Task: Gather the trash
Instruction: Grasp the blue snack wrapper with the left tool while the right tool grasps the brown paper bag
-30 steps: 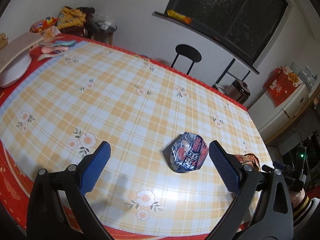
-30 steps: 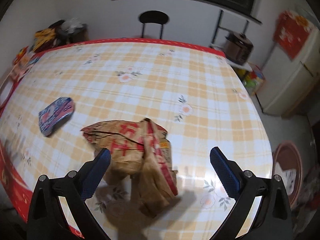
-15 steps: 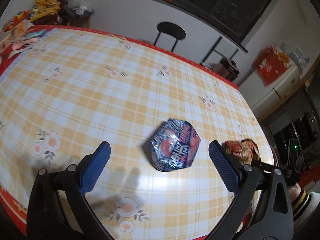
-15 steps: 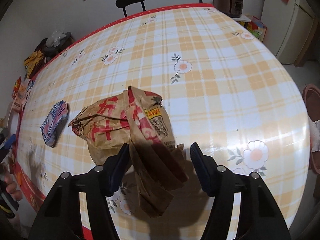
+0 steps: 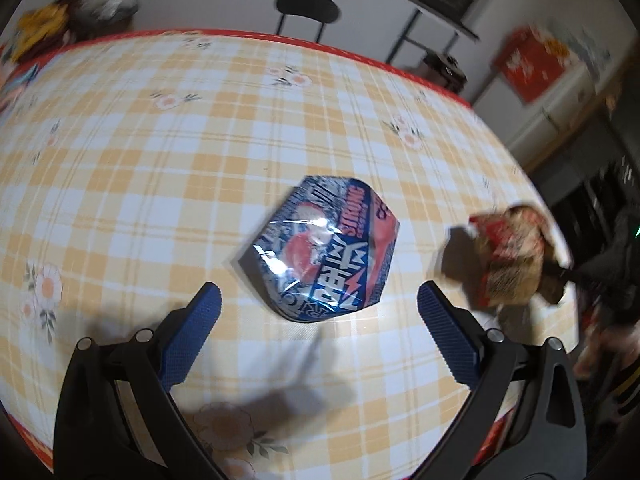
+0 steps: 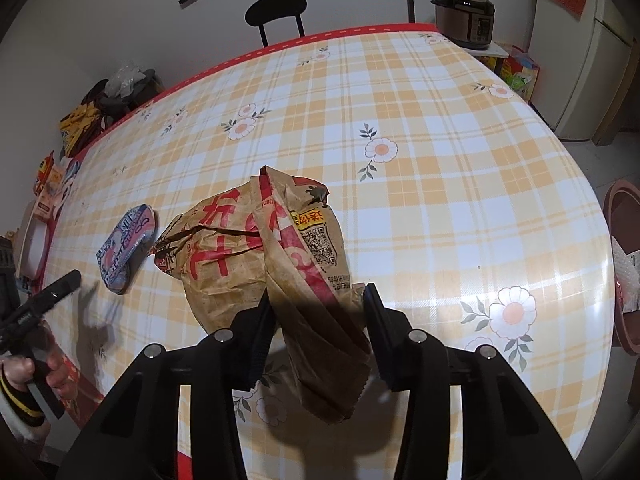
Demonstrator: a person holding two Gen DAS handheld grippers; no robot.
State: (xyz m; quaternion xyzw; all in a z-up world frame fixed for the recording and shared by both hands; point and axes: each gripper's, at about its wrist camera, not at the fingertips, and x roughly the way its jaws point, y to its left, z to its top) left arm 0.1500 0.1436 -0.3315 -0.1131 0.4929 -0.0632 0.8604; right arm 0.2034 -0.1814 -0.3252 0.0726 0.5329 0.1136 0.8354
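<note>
A: What lay nearest in the right wrist view?

B: The right gripper (image 6: 318,330) stood at the near edge of the tabletop (image 6: 460,168), its jaws closing on the lower folds of the crumpled brown paper bag (image 6: 264,256); both pads already touched the paper. The bag looked light, soft and easily crushed, so a pinch across the bunched folds seemed the best hold.

A: And the left side?

B: The left gripper (image 5: 318,320) hovered with its fingers wide apart, nothing between them. Just beyond them, toward the middle of the tabletop, lay the flattened blue packet (image 5: 326,250). Its glossy film would probably be slippery and thin; taking it by a raised edge appeared wisest.

A: Was any writing legible?

B: The packet bore "STRONG" in red beside large white characters. The bag carried large red characters, a QR code and a small yellow label, none clearly readable.

A: Farthest?

B: A black chair (image 6: 276,12) stood past the far edge.
</note>
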